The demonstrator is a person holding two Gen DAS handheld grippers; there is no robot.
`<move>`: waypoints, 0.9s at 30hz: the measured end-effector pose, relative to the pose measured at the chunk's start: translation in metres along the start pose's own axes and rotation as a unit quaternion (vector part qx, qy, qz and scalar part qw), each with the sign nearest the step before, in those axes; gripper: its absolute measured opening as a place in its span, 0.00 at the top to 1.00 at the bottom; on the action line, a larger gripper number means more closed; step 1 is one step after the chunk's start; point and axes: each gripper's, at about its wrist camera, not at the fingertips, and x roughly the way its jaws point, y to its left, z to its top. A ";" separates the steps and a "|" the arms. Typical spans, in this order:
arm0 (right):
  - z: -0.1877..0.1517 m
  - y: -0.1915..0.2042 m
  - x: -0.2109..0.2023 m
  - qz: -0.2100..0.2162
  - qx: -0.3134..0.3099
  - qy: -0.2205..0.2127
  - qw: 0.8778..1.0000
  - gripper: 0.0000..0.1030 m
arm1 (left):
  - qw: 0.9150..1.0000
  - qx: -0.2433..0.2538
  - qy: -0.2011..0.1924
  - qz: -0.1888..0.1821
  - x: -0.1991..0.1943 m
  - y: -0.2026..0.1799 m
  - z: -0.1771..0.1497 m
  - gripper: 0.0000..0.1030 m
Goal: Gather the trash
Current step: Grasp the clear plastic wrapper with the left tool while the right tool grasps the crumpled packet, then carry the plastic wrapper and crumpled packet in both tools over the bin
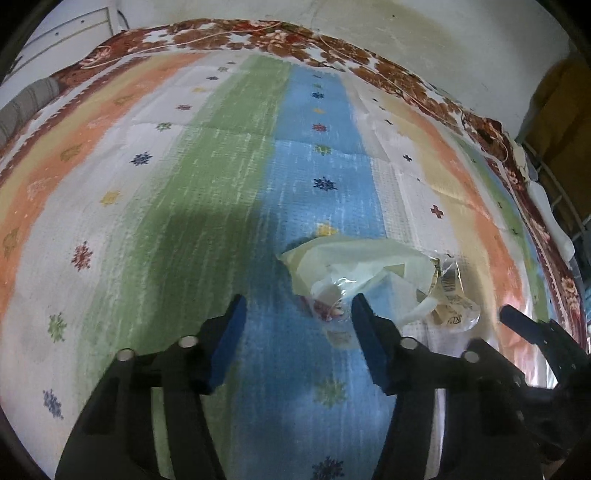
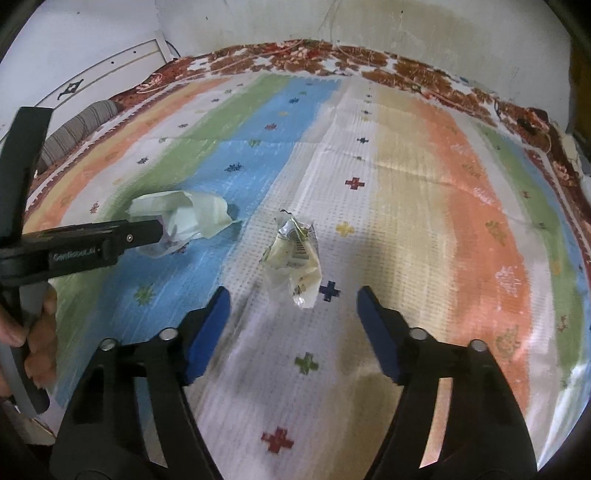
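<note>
Both wrist views are blurred toward the rims, so the small flower and cross motifs on the striped bedspread point(image 1: 207, 177) read only as smudges, and print on the trash is illegible apart from a barcode patch. Left wrist view: left gripper point(image 1: 297, 304) with blue pads spread apart, nothing pressed between them; a crumpled pale paper wrapper point(image 1: 354, 266) lies on the blue stripe just ahead, its near end with some clear film reaching in beside the right-hand pad, contact unclear. To its right, partly overlapped by the paper, sits a crumpled clear plastic wrapper point(image 1: 452, 295). The right gripper's blue fingertip point(image 1: 517, 319) pokes in at the lower right edge, the rest cut off. Right wrist view: right gripper point(image 2: 293, 295) also unclenched, pads wide; the plastic wrapper point(image 2: 295, 262) stands on the white stripe just ahead of the gap, not gripped. This view shows what the other cannot: the left gripper from the side point(image 2: 110, 240), its tip covering part of the paper wrapper point(image 2: 184, 214), and a hand point(image 2: 37, 332) on its handle at the left edge, mostly cropped. A floral-bordered sheet point(image 2: 406, 66) under the bedspread and a stained wall point(image 2: 424, 33) close the far side; a striped bolster point(image 2: 77, 125) at far left.
</note>
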 end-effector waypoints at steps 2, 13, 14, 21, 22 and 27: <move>0.003 0.004 0.007 0.002 -0.007 0.004 1.000 0.42 | 1.000 0.012 -0.003 0.012 0.002 -0.002 0.002 0.57; 0.003 0.011 0.023 -0.019 -0.019 0.021 0.999 0.86 | 0.994 0.093 -0.043 0.040 -0.003 -0.018 0.001 1.00; 0.003 0.012 0.022 -0.017 -0.022 0.020 0.999 0.86 | 0.993 0.097 -0.046 0.040 -0.006 -0.019 0.001 1.00; -0.002 0.014 -0.001 -0.028 -0.035 0.018 0.999 0.87 | 0.993 0.099 -0.050 0.047 -0.034 -0.024 0.004 1.00; -0.003 0.014 -0.007 -0.031 -0.035 0.016 0.999 0.87 | 0.993 0.098 -0.050 0.047 -0.037 -0.025 0.003 1.00; -0.005 0.010 -0.029 -0.023 -0.013 0.012 1.000 0.87 | 0.995 0.084 -0.027 0.049 -0.049 -0.026 -0.013 1.00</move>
